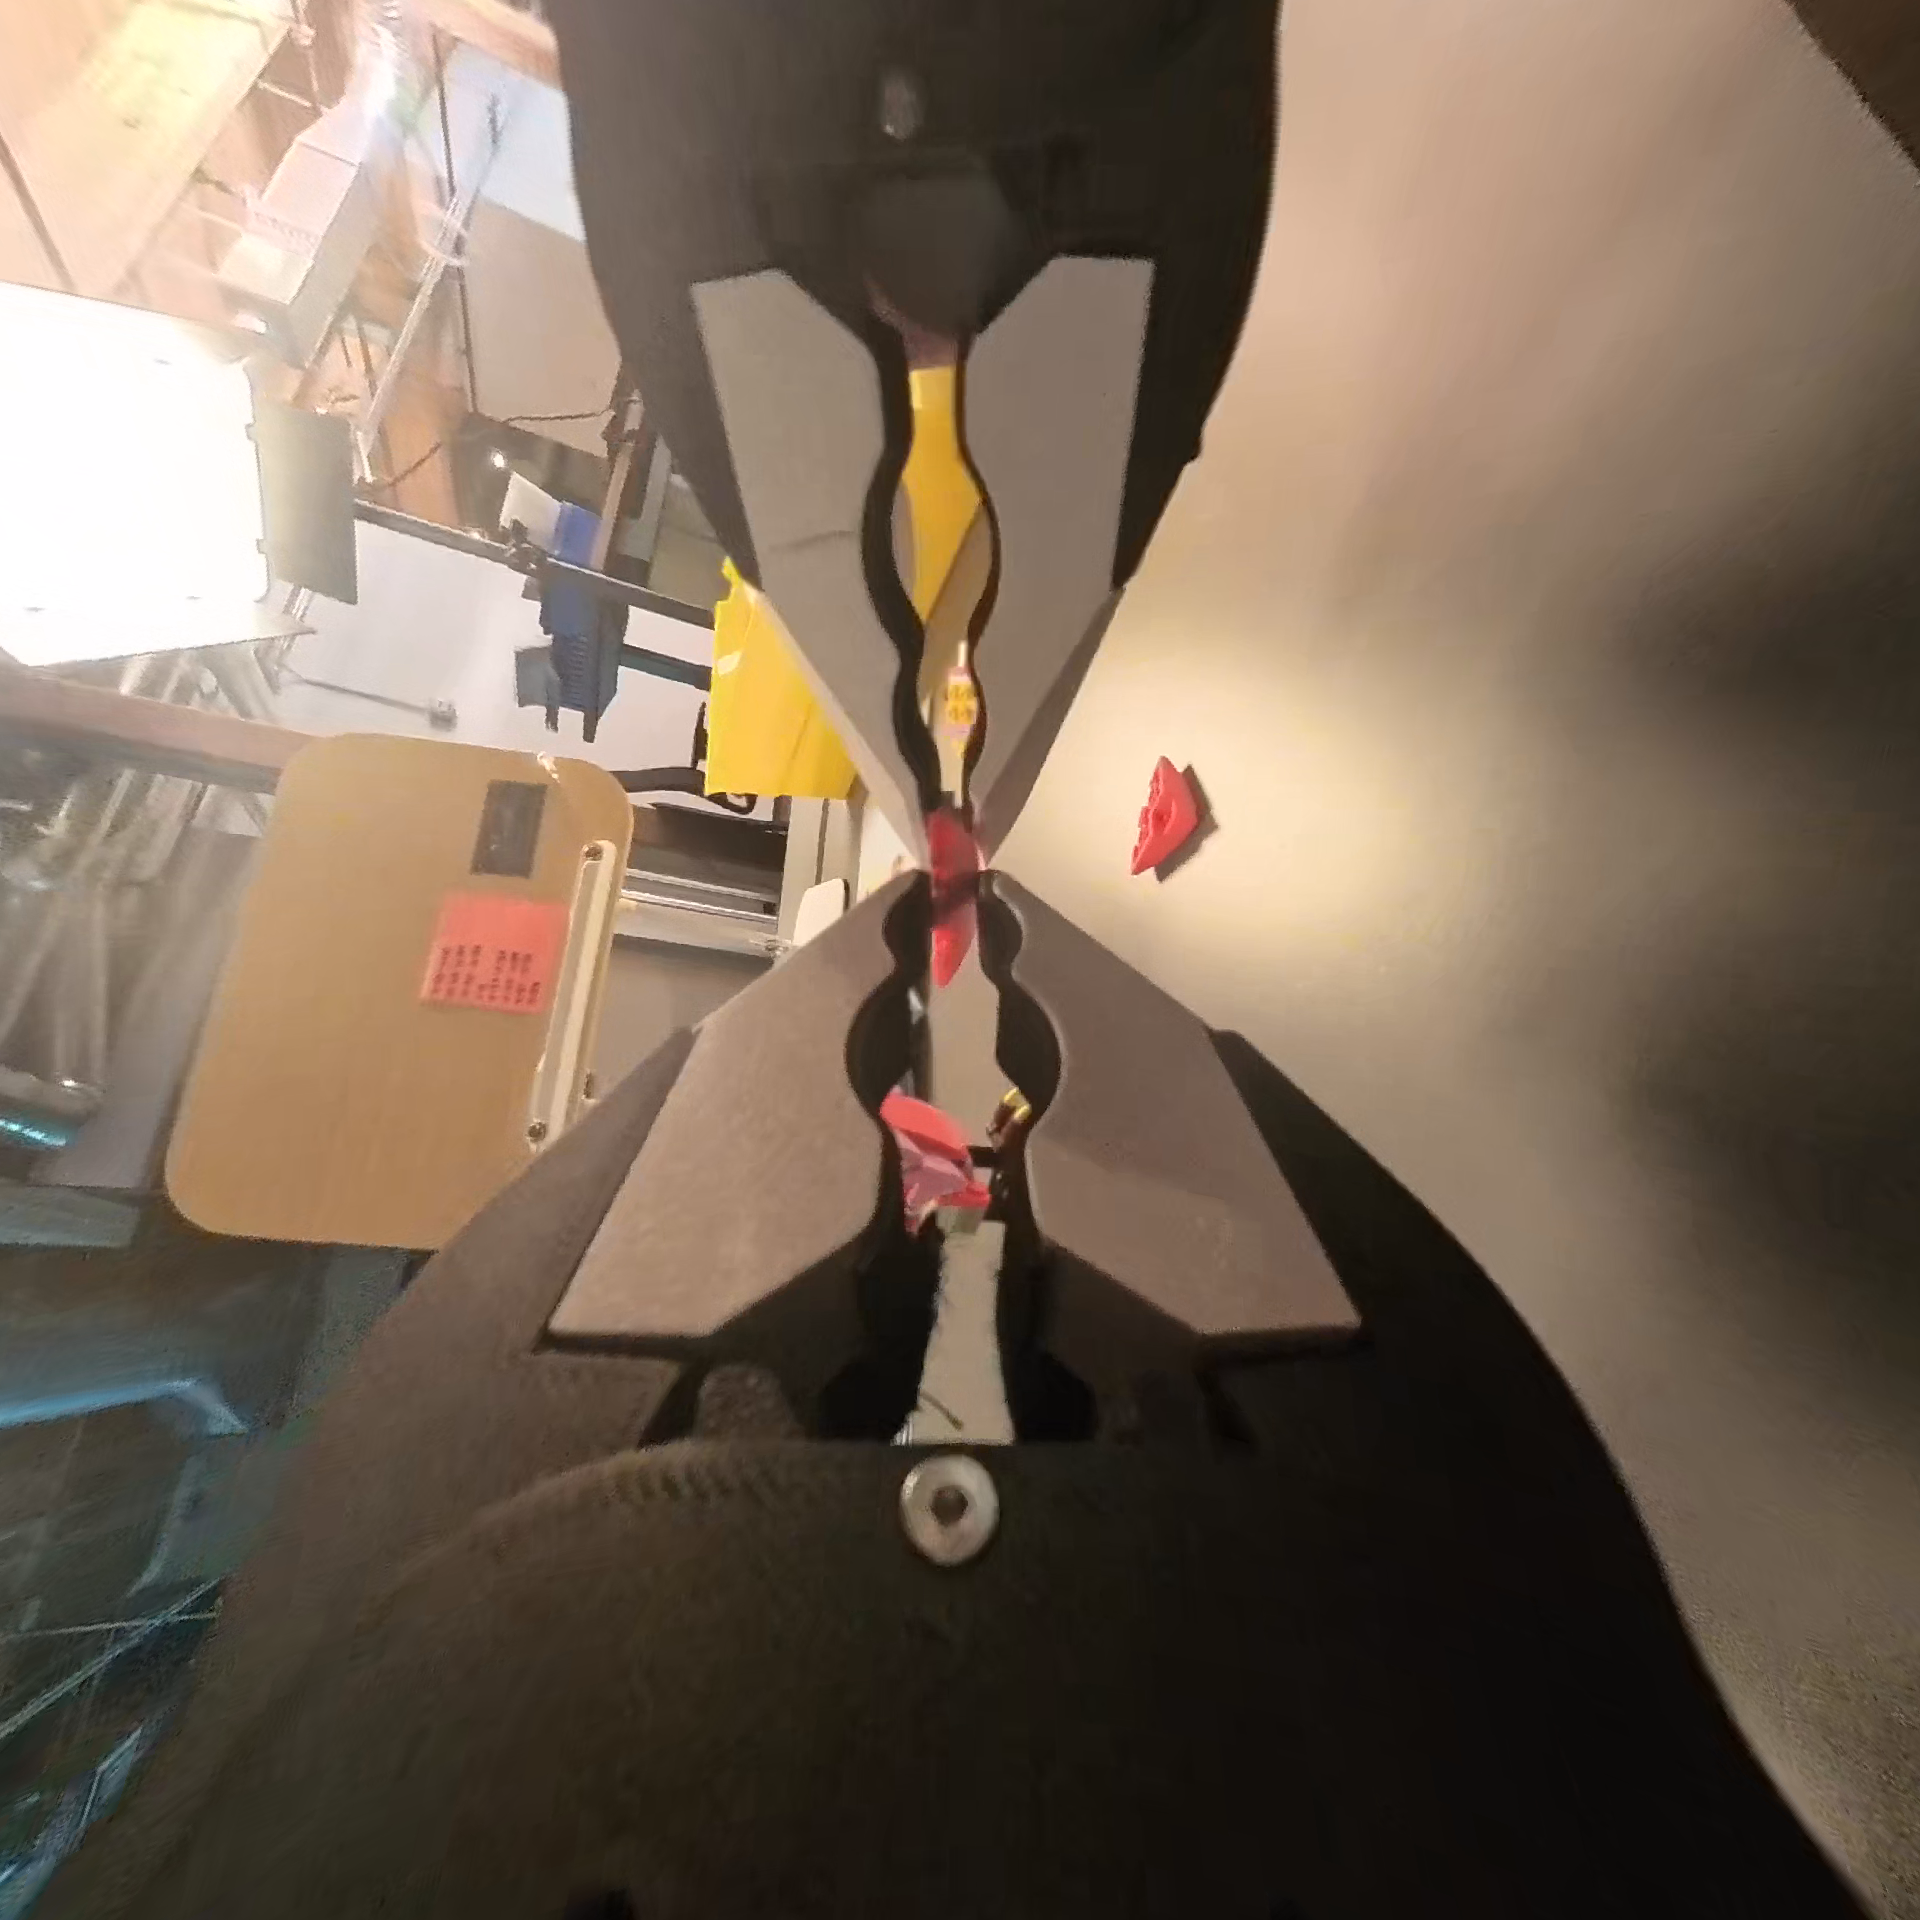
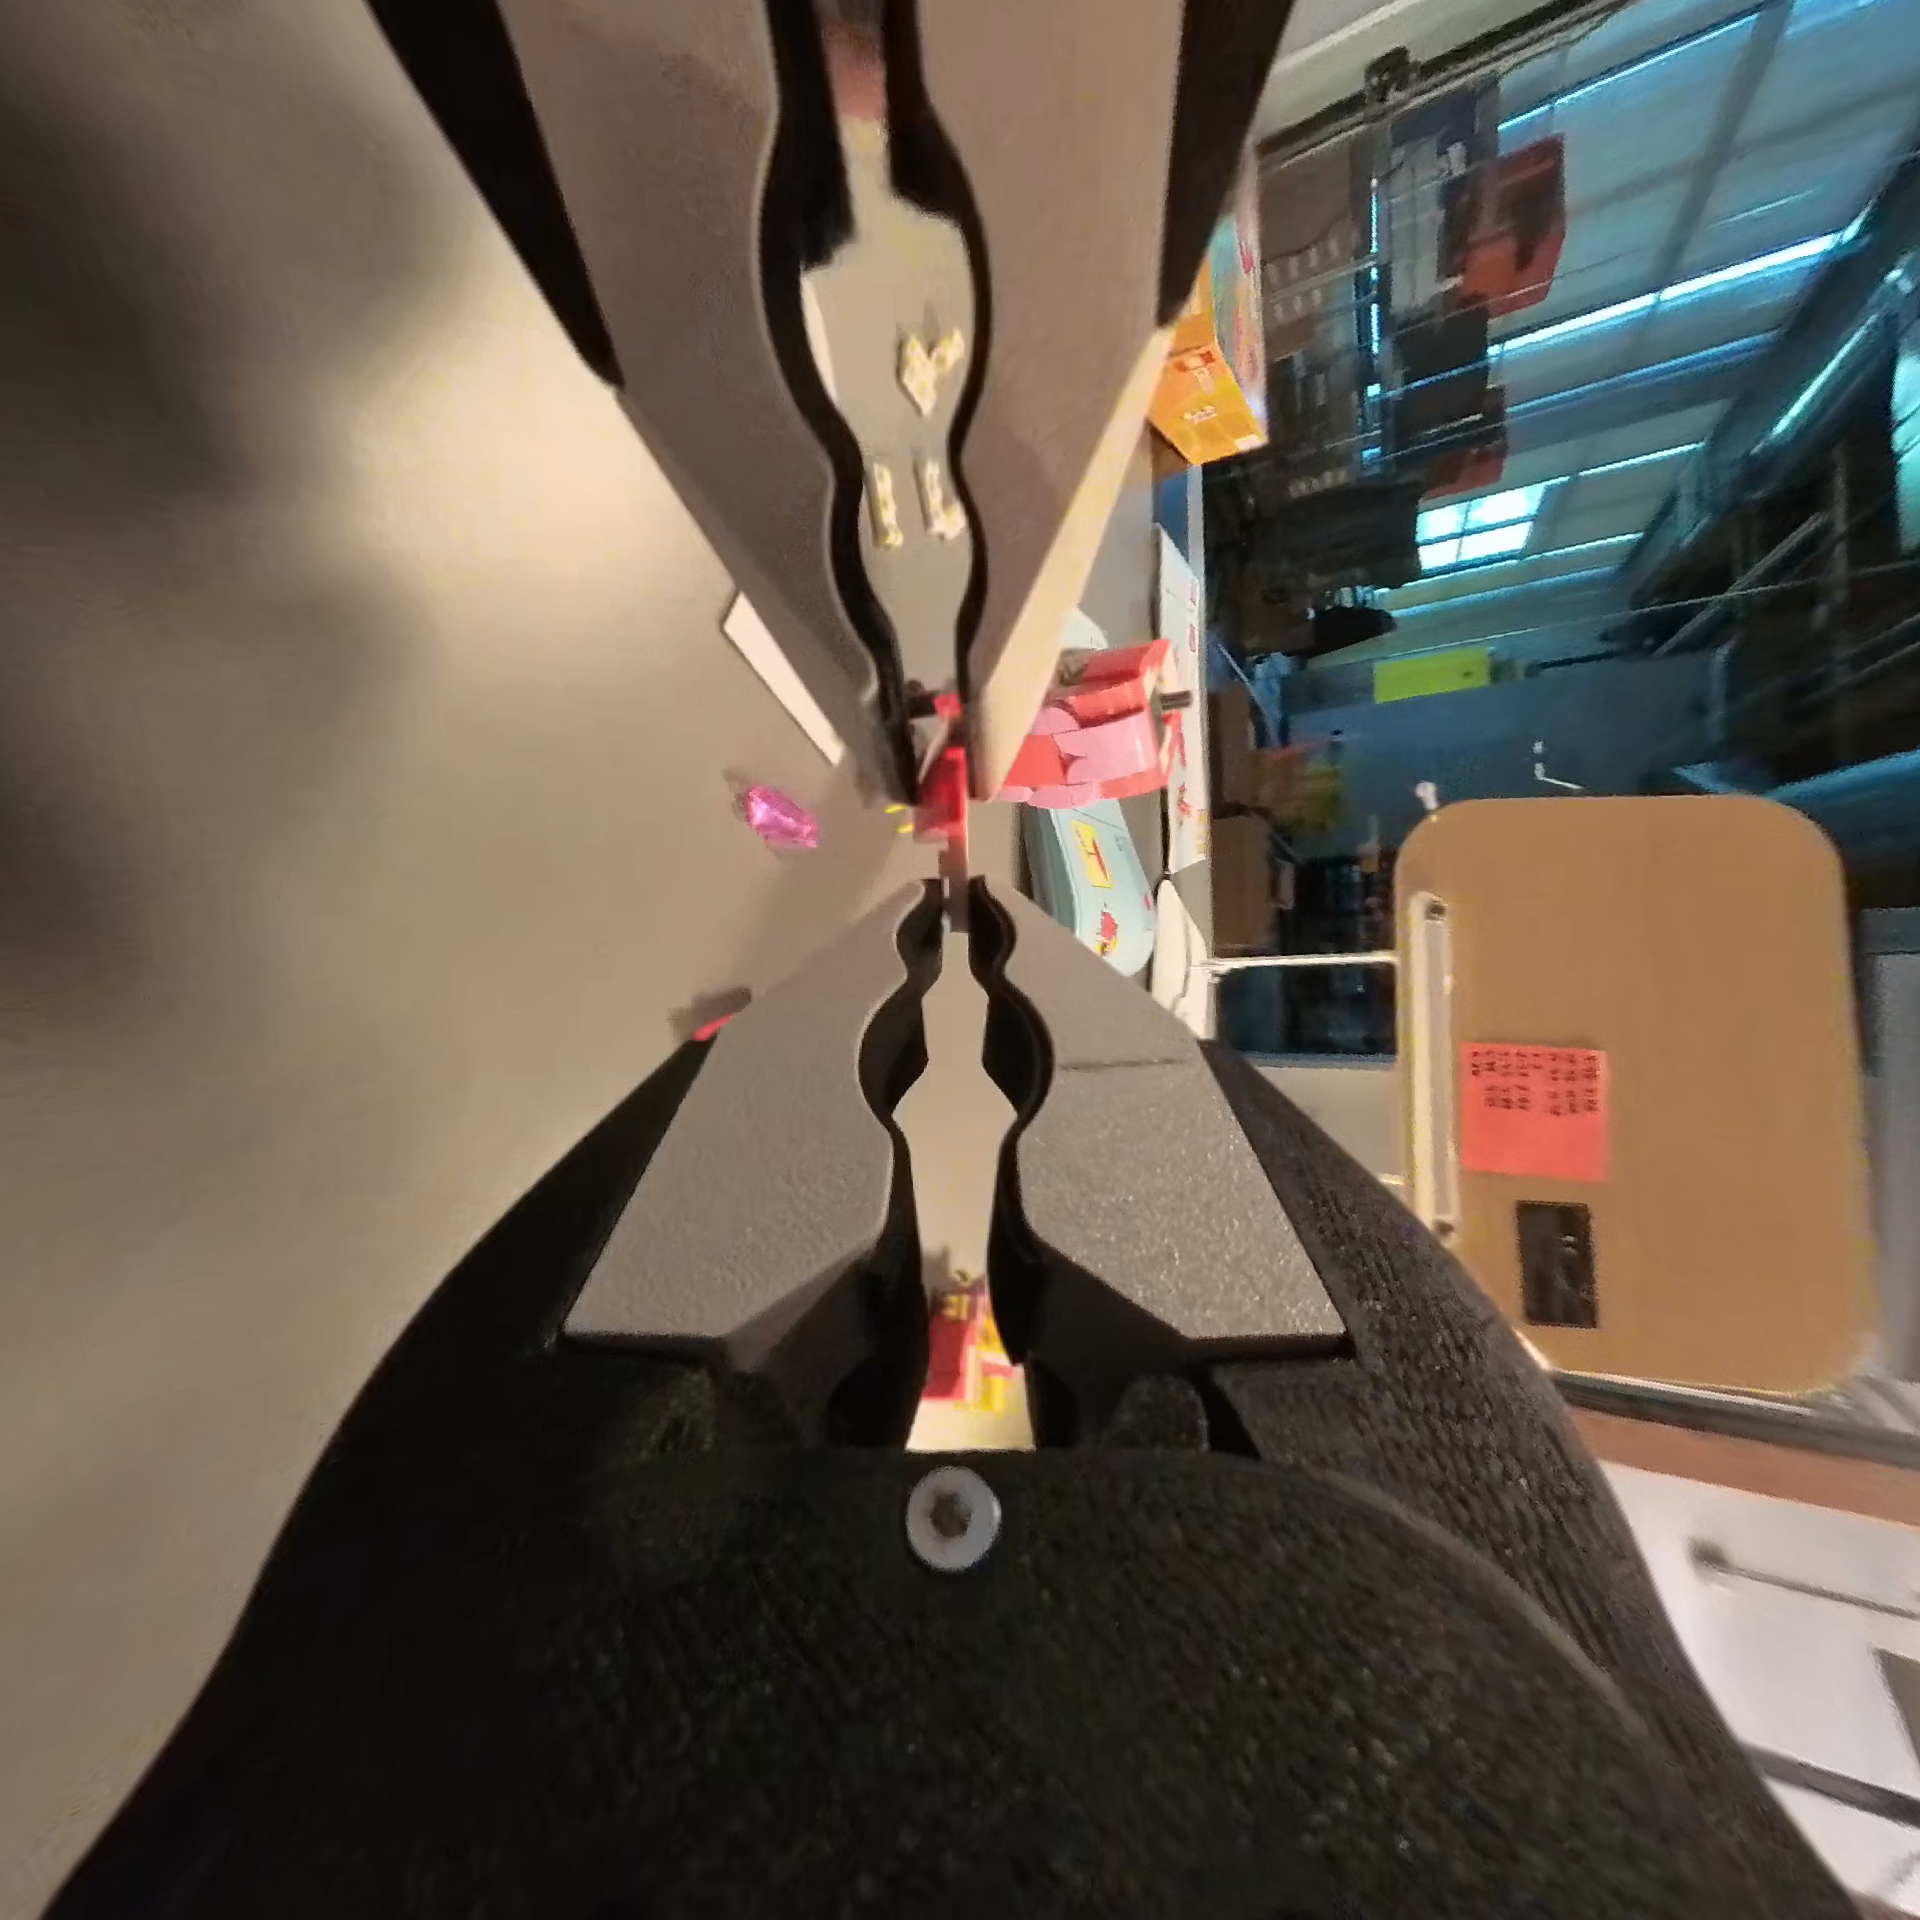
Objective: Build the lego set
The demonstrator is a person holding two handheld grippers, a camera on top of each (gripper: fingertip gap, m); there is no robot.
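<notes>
At centre frame both grippers meet tip to tip: the left gripper (image 1: 954, 883) pinches a small red piece (image 1: 951, 935), long axis running along its fingers, and the right gripper (image 2: 954, 883) nips its thin pale edge (image 2: 952, 873).

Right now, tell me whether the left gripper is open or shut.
Shut: the left gripper has its fingertips closed on a small red piece, meeting the other gripper tip to tip.

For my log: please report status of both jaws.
Left gripper shut on red brick. Right gripper pinches thin red plate. Spare red piece on table.
</notes>
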